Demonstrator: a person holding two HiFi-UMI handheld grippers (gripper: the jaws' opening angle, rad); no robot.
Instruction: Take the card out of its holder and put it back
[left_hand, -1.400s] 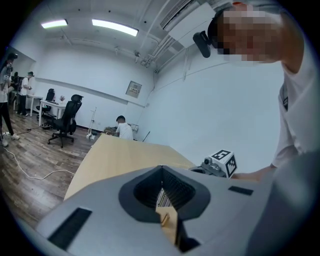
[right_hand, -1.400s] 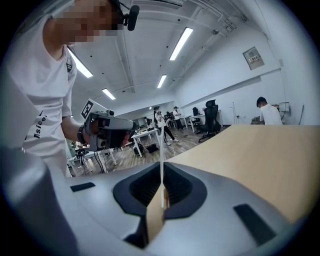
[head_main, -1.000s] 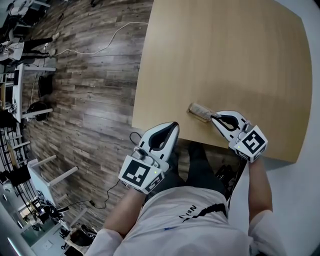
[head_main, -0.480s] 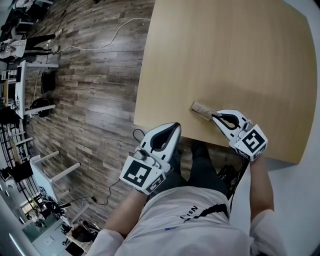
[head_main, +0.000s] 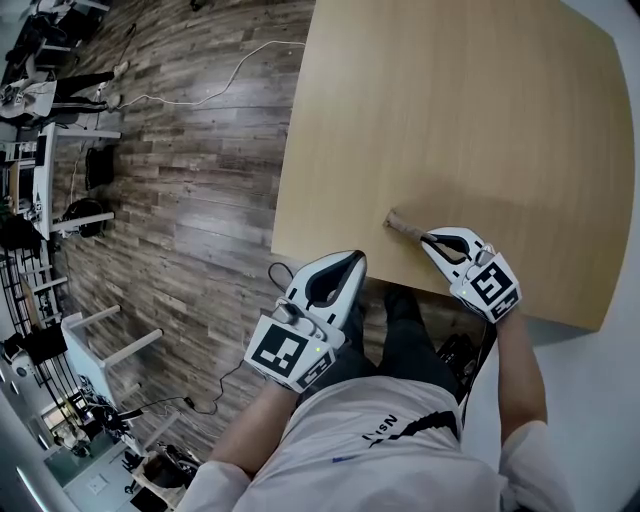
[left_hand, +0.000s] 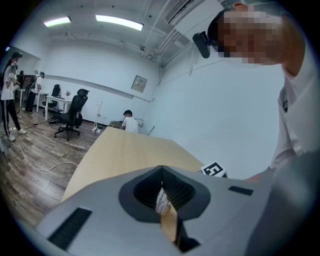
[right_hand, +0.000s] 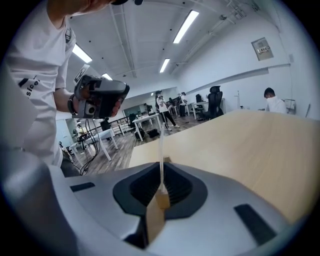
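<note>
At the near edge of the desk (head_main: 450, 100), a thin card holder (head_main: 400, 222) is pinched at one end by the right hand-held gripper (head_main: 425, 238), its jaws pressed onto the sheet, which is seen edge-on in the right gripper view. The holder's far end is raised just over the desk surface. The card cannot be told apart from the holder, so it is judged not yet drawn out. The left hand-held gripper (head_main: 347, 260) is held off the desk, over the wooden floor (head_main: 180, 180), with its jaws pressed together. A small white printed piece is seen in their hollow, and what it is cannot be told. A slip is the likely risk. The grip is narrow and close to the desk edge, so a twist or a hard pull could send the holder to the floor.
</note>
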